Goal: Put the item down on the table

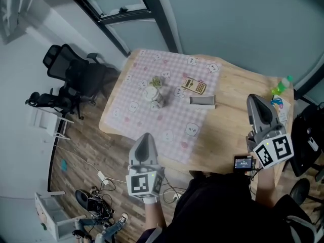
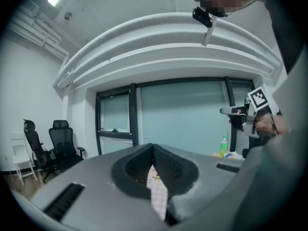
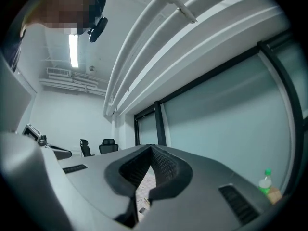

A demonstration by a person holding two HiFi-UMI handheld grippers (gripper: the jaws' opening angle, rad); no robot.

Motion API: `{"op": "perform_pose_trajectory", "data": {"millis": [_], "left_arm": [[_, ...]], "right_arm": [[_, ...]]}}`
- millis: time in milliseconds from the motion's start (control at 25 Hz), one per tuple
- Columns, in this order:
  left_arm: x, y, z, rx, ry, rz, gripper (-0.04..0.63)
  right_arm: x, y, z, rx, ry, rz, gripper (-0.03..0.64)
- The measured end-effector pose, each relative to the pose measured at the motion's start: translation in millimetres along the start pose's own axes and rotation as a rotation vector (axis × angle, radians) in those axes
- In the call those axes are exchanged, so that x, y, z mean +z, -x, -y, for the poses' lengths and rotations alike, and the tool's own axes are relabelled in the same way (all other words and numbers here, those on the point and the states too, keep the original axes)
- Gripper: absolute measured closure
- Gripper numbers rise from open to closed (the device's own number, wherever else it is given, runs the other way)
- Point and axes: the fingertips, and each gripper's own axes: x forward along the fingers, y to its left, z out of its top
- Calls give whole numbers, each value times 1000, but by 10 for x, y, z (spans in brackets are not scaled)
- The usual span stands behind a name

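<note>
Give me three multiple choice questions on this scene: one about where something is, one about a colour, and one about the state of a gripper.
1. Where does the calculator lie?
A. on the checked cloth
B. on the floor
C. on a chair

2. What colour is the bottle?
A. red
B. green
C. black

3. How do the jaws of the right gripper stand?
A. wide apart
B. closed on a thing
C. closed with nothing between them

Answers:
1 A, the calculator rests flat on the checked cloth that covers part of the table.
2 B, the bottle at the far right is bright green.
3 C, the right gripper view shows the jaw tips meeting, with nothing held between them.
</note>
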Motion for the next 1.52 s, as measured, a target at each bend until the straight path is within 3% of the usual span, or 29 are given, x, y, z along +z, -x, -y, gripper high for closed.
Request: {"op": "perform_pose_trajectory", "data": {"millis": [160, 240, 440, 720, 1520], "left_arm": [[14, -35, 35, 3, 9, 4, 597], [23, -57, 91, -17, 5, 9, 597], [24, -125, 196, -58, 22, 5, 597], [16, -183, 354, -135, 7, 1, 597], [1, -205, 384, -161, 13, -4, 597]], "right_arm": [[-12, 179, -164, -15, 202, -1, 600], [-45, 194, -249, 4, 234, 0, 600], [-77, 172, -344, 34, 187, -4, 600], [-85, 194, -412, 45, 214, -20, 600], [-246, 39, -521, 89, 203, -61, 600]]}}
